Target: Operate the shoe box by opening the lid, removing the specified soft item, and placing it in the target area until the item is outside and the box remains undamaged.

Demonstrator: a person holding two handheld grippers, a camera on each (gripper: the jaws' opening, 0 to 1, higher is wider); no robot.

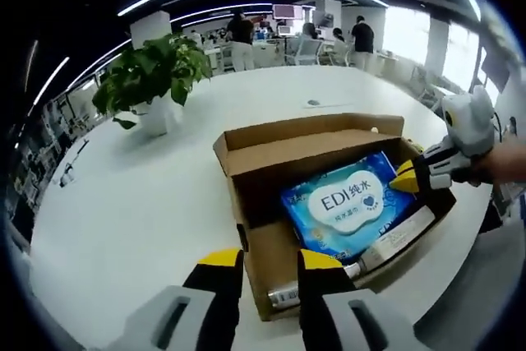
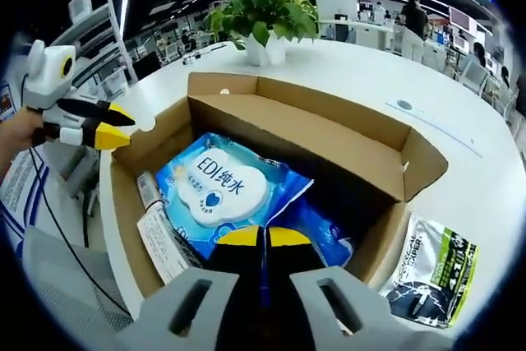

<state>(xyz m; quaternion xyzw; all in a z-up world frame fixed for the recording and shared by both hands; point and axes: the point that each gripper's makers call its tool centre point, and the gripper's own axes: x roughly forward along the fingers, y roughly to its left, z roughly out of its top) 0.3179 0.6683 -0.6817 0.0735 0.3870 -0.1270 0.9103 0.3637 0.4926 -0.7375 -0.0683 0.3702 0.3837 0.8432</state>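
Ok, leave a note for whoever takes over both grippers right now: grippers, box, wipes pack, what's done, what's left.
Left gripper: open, over the near wall of the box, holding nothing.
Right gripper: fingers shut on an edge of the blue wipes pack.
Box: on the white table, lid open, looks undamaged. The pack lies inside.
Done: lid open, pack gripped.
Left: lift the pack out and set it in the target area, which I cannot pick out here.
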